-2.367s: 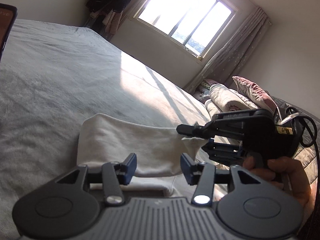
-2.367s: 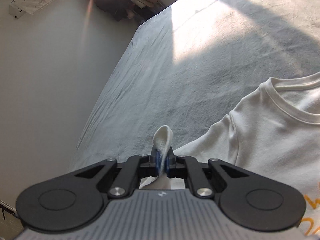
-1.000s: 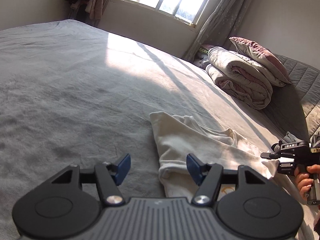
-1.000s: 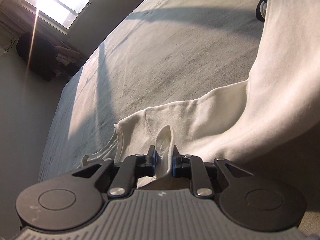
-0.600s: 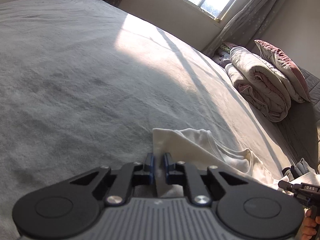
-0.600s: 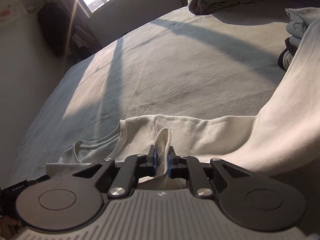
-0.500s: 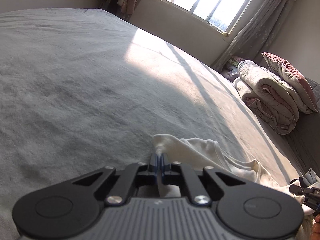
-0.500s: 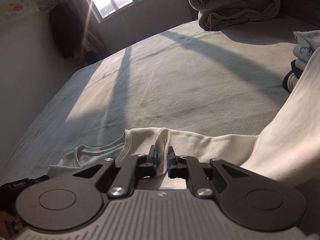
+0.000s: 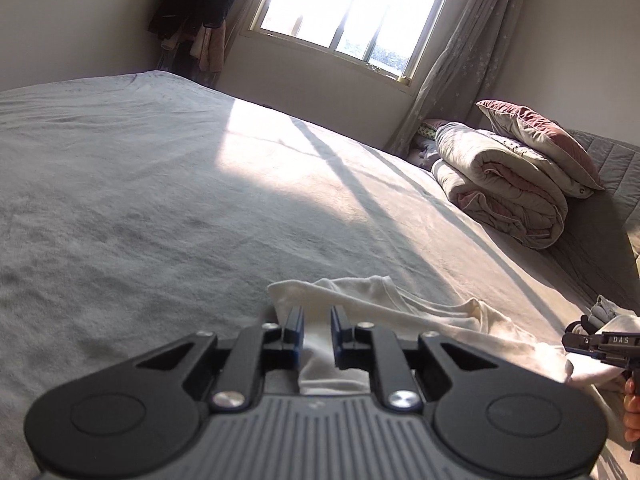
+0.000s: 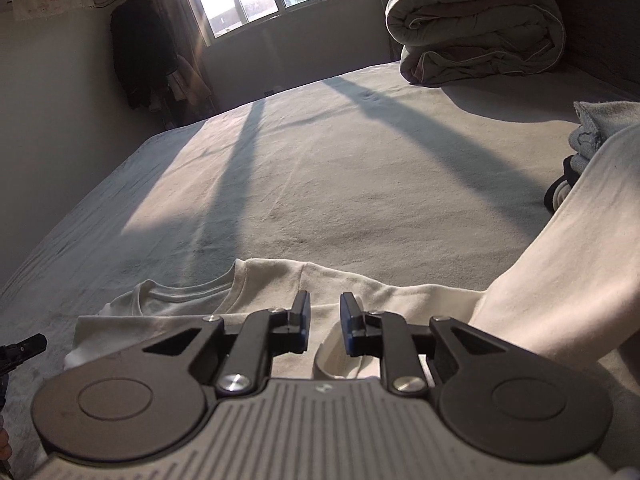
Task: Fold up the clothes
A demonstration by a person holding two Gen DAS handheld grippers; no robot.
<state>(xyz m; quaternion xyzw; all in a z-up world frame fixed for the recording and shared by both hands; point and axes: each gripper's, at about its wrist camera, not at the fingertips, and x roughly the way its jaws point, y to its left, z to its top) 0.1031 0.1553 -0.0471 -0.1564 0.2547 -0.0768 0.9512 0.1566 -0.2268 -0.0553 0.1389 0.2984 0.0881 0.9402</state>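
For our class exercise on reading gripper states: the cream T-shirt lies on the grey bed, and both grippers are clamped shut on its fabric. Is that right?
Not quite. The cream T-shirt does lie on the grey bed, but both wrist views show the left gripper and right gripper with jaws parted, fabric loose between them.

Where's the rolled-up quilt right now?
The quilt lies at the bed's far right end, under a pillow, near the window.
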